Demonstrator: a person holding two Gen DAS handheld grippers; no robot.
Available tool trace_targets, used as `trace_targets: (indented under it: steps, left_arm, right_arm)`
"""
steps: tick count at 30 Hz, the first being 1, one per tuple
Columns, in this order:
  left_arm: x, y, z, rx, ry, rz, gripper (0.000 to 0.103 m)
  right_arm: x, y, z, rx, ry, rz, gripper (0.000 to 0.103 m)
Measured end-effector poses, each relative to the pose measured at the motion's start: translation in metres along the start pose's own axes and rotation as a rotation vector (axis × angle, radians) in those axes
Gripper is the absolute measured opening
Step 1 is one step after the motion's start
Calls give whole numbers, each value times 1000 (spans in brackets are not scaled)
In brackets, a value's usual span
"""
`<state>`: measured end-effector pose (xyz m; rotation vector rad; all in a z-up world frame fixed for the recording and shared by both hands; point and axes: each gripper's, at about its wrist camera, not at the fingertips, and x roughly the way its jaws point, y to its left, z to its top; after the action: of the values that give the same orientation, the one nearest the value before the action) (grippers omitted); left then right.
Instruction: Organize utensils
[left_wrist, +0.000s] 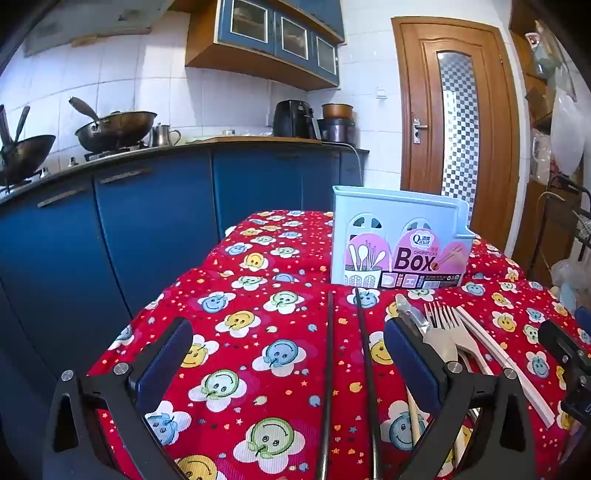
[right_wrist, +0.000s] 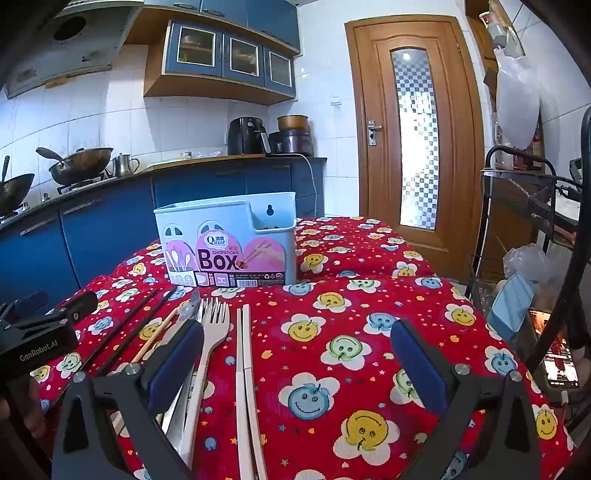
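— While both grippers hang over it, what covers the table?

— A red cloth (right_wrist: 332, 258) printed with smiling flower faces, rumpled into a fold across the middle. Behind it run blue kitchen cabinets (left_wrist: 147, 221) under a dark counter, with two woks (left_wrist: 114, 127) on the hob, a small metal pot (left_wrist: 164, 134) beside them, and a black air fryer (right_wrist: 246, 136) further along. White tiles line the wall, and a wooden door (right_wrist: 413, 133) with a chequered glass panel stands to the right.

— Where are the utensils?

— They lie in a row on the cloth, in front of a pale blue chopstick box (right_wrist: 229, 243) that stands upright on the fold. From the left wrist view: a pair of black chopsticks (left_wrist: 328, 369), then a metal spoon (left_wrist: 424, 325), forks (left_wrist: 448, 321) and a pair of cream chopsticks (left_wrist: 491, 350). A thin wooden stick (right_wrist: 153, 336) lies between the black pair and the spoon. I cannot tell whether anything is inside the box.

— And the left gripper (left_wrist: 288, 354)?

— Its jaws are spread wide and hold nothing. The black chopsticks run between the fingers on the cloth below, with no pad pressing on them; the right-hand finger (left_wrist: 410, 354) hides part of the spoon.

— The right gripper (right_wrist: 295, 354)?

— Equally wide apart, also empty. The cream chopsticks (right_wrist: 243, 369) lie between its fingers, nearer the left one, and a cream fork (right_wrist: 214, 321) lies just beside that finger.
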<state>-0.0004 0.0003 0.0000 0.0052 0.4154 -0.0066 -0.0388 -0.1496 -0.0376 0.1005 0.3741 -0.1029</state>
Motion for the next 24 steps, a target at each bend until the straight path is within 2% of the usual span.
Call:
trace_targets:
  steps: [7,8,24]
  left_arm:
    - [0,6,0,-7,10,-21,102]
    - [1,0,-2,10,2,4,102]
    - [0,-2,0,8,7,1,103]
  right_arm:
    - [0,0,0,3,-10,4,103]
    - [0,0,0,2,-10,4,103]
    - [0,-1,0,4,-9,4,103]
